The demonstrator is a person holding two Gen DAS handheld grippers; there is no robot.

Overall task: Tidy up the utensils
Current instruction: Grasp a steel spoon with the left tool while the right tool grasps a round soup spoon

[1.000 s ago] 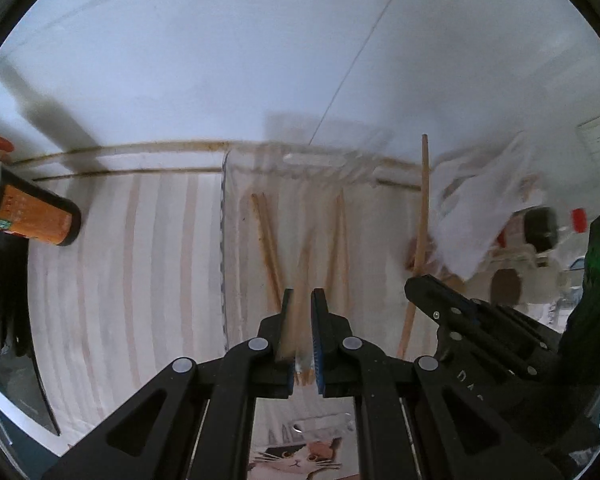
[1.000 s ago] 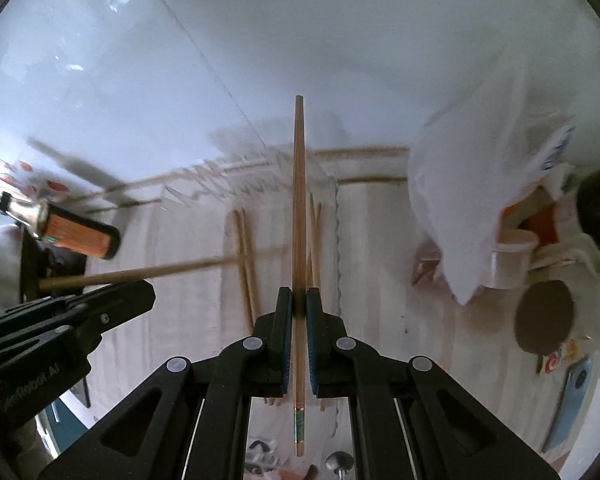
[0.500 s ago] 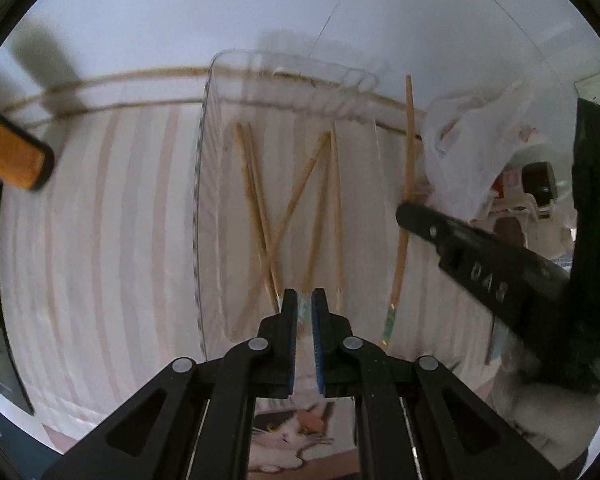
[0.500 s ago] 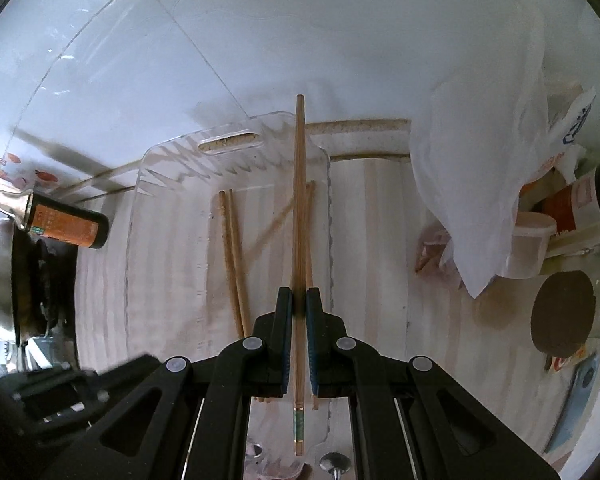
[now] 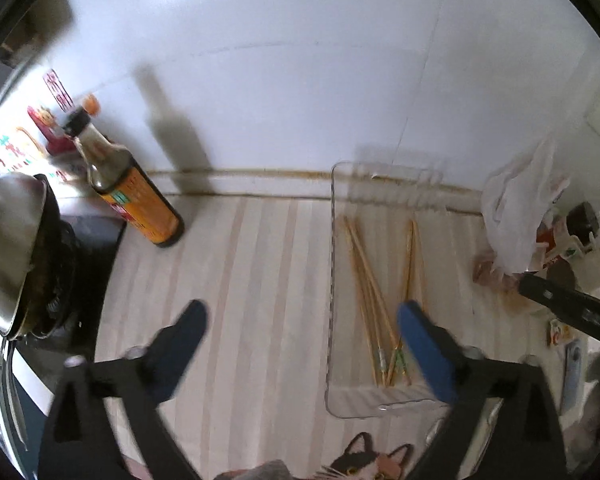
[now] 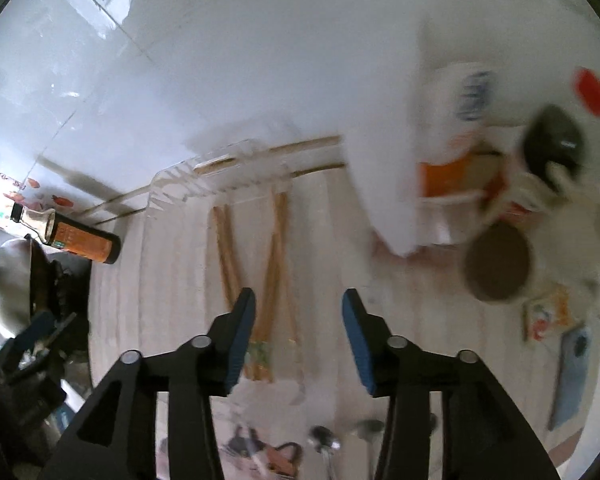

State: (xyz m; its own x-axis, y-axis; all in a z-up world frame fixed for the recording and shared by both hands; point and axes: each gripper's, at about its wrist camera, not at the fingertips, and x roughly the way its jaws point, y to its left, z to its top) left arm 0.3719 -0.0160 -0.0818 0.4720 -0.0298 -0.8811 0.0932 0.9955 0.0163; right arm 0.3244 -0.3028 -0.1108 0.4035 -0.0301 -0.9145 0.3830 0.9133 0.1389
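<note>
Several wooden chopsticks [image 5: 374,292] lie in a clear plastic tray [image 5: 332,280] on the striped counter by the wall. My left gripper [image 5: 302,316] is open and empty, held above the counter at the tray's left edge. In the right wrist view the chopsticks [image 6: 274,256] lie in the same tray [image 6: 152,216]. My right gripper [image 6: 299,314] is open and empty above the tray's near right part. Its black finger shows at the right of the left wrist view [image 5: 568,308].
A dark sauce bottle [image 5: 134,194] with an orange label stands left by the wall, beside a metal wok [image 5: 8,240] on a stove. A white plastic bag [image 5: 516,216], jars and containers crowd the right. Spoons [image 6: 326,444] and a cat-print mat [image 5: 372,458] lie near the front edge.
Both grippers have opened and pulled back. The chopstick held in the right gripper now lies in the tray. The left gripper has swung left, bringing the bottle and wok into view.
</note>
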